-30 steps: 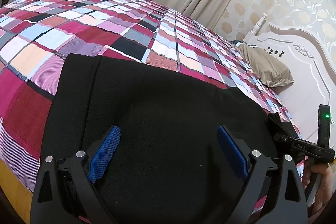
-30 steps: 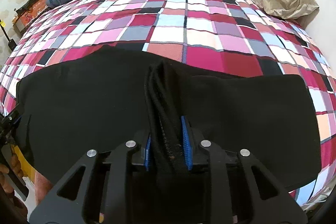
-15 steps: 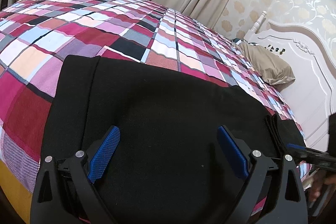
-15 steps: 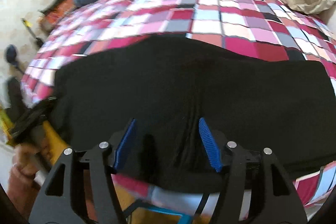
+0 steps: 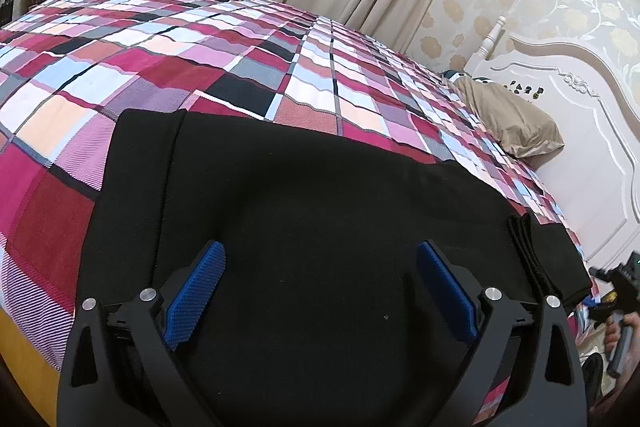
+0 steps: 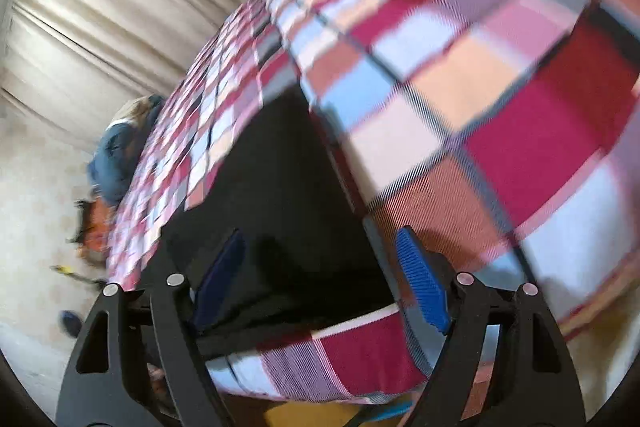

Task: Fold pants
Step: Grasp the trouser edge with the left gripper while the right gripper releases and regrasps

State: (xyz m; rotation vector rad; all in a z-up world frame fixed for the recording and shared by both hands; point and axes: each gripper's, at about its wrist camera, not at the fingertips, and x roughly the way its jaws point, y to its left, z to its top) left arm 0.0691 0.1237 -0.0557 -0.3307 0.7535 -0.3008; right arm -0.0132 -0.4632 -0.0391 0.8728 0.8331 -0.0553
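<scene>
Pants (image 5: 320, 211): we see them lying flat as a long black band on the checked bedspread (image 5: 200, 59), near its front edge, so we judge 1 lengthwise fold done and the cross folds left. The left gripper (image 5: 320, 287) hovers over them, spread wide and empty. The left view shows a bunched ridge at their pillow-side end; the tilted, blurred right view shows the right gripper (image 6: 320, 279) agape, holding nothing.

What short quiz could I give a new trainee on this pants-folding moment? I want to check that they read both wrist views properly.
1. True or false: the left gripper is clamped on the black pants.
2. What lies under the pants: A wooden table, B checked bedspread, C carpet?
3. What colour is the pillow by the headboard?

Key: 1 false, its jaws stand wide open over the cloth; 2 B; 3 tan.
</scene>
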